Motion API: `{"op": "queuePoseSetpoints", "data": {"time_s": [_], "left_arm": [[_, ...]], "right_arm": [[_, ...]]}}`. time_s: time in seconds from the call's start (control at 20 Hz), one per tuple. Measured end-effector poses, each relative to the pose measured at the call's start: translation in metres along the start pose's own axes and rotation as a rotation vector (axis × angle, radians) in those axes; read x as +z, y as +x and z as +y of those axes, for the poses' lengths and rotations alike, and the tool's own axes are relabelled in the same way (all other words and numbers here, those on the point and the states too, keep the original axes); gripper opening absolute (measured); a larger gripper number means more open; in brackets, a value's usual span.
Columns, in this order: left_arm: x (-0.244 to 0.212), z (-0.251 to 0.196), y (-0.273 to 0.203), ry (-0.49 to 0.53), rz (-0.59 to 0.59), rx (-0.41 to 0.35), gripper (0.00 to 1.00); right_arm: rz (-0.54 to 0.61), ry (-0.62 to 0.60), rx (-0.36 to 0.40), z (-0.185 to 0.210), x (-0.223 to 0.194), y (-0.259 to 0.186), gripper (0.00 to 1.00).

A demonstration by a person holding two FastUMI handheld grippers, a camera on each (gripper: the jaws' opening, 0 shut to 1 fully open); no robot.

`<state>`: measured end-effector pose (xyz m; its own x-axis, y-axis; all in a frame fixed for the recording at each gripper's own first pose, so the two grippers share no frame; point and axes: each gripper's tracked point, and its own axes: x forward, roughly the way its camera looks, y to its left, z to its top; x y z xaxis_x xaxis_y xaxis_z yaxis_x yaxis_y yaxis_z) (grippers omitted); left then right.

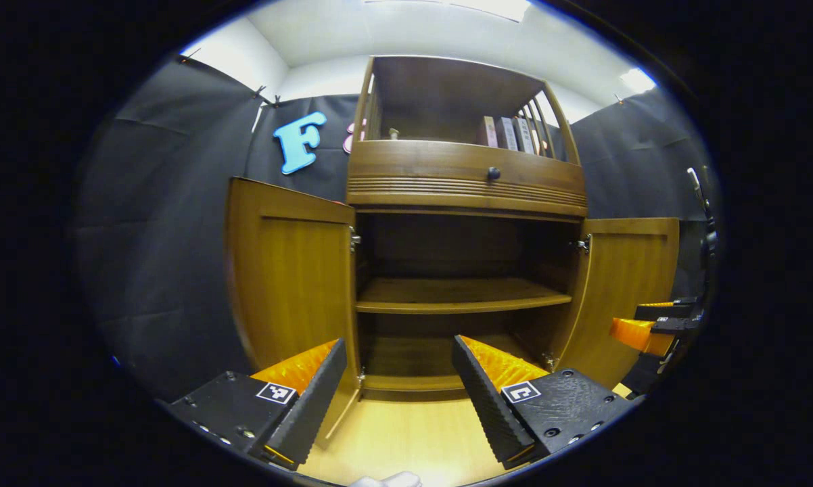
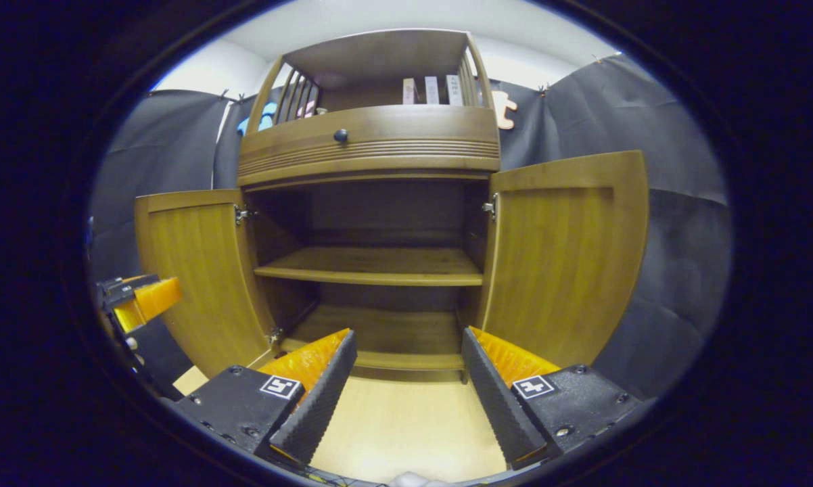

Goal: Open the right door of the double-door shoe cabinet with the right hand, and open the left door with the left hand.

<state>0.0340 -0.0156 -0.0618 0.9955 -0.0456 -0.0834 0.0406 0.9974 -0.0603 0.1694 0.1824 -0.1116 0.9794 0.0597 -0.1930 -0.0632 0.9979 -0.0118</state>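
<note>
The wooden shoe cabinet (image 1: 467, 182) (image 2: 369, 145) stands ahead with both lower doors swung wide. Its left door (image 1: 291, 270) (image 2: 197, 270) and right door (image 1: 626, 284) (image 2: 562, 250) hang out to the sides, baring two dark shelves (image 1: 457, 294) (image 2: 379, 265). My left gripper (image 1: 396, 396) is open low in front of the left door's inner edge, holding nothing. My right gripper (image 2: 403, 392) is open too, empty, in front of the cabinet's bottom board. The right gripper (image 1: 657, 325) also shows at the far right of the left gripper view, and the left gripper (image 2: 139, 301) at the far left of the right gripper view.
A drawer with a dark round knob (image 1: 493, 174) (image 2: 340, 135) sits above the open bay. Several books (image 1: 515, 133) (image 2: 433, 89) stand on the top shelf. Light wooden floor (image 1: 406, 433) (image 2: 400, 419) lies before the cabinet. Black cloth walls close in on both sides.
</note>
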Motion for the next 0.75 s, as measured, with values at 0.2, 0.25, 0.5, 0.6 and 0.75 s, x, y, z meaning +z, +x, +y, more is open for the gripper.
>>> {"op": "queuePoseSetpoints", "data": {"time_s": [0.2, 0.25, 0.5, 0.6, 0.75], "left_arm": [[-0.011, -0.022, 0.008, 0.043, 0.026, -0.047, 0.95], [-0.01, -0.023, 0.009, 0.047, 0.028, -0.051, 0.95], [-0.003, -0.019, 0.011, 0.05, 0.012, -0.047, 0.95], [-0.002, -0.016, 0.013, 0.055, 0.013, -0.044, 0.95], [-0.001, -0.014, 0.01, 0.05, 0.015, -0.052, 0.95]], "right_arm": [[-0.017, 0.016, -0.028, -0.015, 0.004, -0.006, 0.99], [-0.019, 0.017, -0.035, -0.019, 0.005, -0.007, 0.99], [-0.025, 0.028, -0.056, -0.027, 0.007, -0.009, 0.99], [-0.029, 0.032, -0.057, -0.027, 0.008, -0.01, 0.99], [-0.035, 0.03, -0.056, -0.023, 0.011, -0.011, 0.99]]}}
